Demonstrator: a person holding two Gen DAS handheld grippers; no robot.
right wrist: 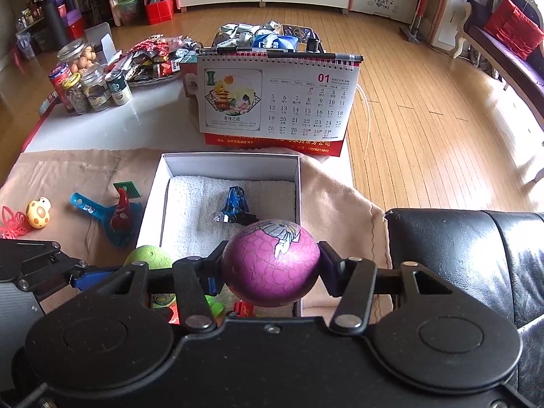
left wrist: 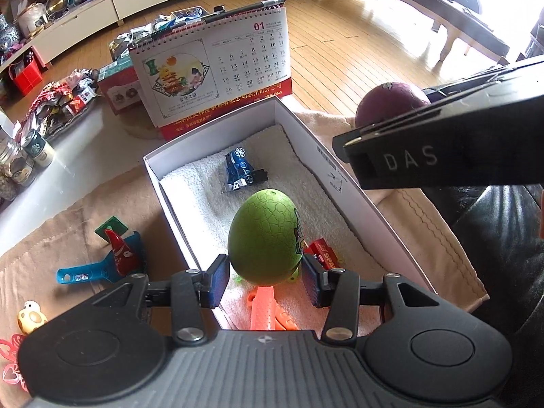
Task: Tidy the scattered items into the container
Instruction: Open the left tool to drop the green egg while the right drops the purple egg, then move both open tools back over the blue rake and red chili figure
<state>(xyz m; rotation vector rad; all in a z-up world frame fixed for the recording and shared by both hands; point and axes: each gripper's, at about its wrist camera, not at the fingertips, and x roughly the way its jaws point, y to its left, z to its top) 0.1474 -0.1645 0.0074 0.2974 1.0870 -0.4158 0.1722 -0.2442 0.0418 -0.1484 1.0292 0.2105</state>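
A white box (left wrist: pixel 343 183) lined with a white towel holds a blue toy car (left wrist: pixel 241 170), a red toy (left wrist: pixel 323 253) and an orange toy (left wrist: pixel 265 309). My left gripper (left wrist: pixel 263 272) stands over the box with its pads on either side of a green egg (left wrist: pixel 263 239); a small gap shows at each pad. My right gripper (right wrist: pixel 272 272) is shut on a purple egg (right wrist: pixel 270 263) above the box's near end (right wrist: pixel 297 183). The purple egg also shows in the left wrist view (left wrist: pixel 391 102).
On the tan cloth left of the box lie a blue scoop with a red toy (right wrist: pixel 115 217), a green card (right wrist: pixel 127 188), a mushroom toy (right wrist: pixel 38 212) and a red paper cutout (right wrist: pixel 12 222). A desk calendar (right wrist: pixel 275 102) stands behind the box. Jars (right wrist: pixel 91 85) and snacks sit further back. A black sofa (right wrist: pixel 476 255) is at the right.
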